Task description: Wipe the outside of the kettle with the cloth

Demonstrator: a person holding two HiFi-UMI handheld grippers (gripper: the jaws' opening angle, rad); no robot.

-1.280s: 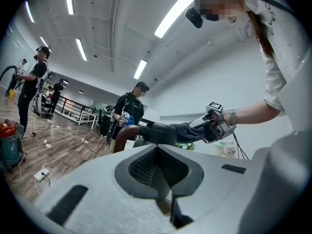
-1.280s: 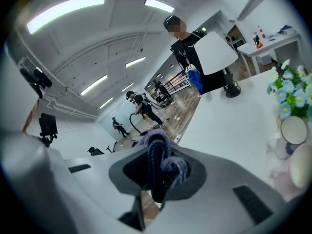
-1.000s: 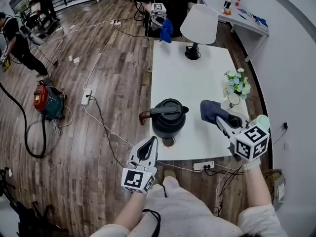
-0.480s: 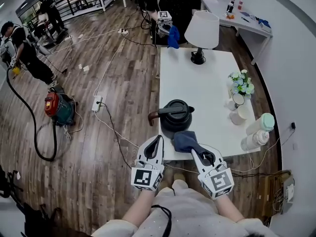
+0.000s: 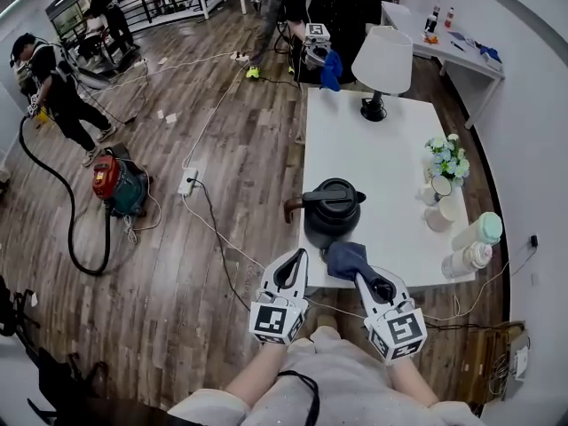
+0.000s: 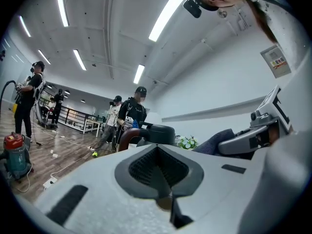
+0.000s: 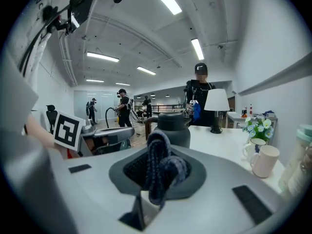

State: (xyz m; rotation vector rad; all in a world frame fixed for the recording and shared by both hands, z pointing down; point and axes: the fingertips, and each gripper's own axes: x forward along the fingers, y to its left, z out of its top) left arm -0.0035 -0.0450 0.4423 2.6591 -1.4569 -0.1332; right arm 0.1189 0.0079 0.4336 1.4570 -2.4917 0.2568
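The right tool is gripping the cloth near the kettle; the left tool is hanging clenched and empty. Next, probably pressing cloth to its near side.

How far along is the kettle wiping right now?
Done: the cloth is picked up and clamped in the right gripper. In hand: it is held at the near side of the kettle; I cannot tell whether they touch. Left: wiping the outside, with no wiped area showing. The left gripper is shut, empty, alongside.
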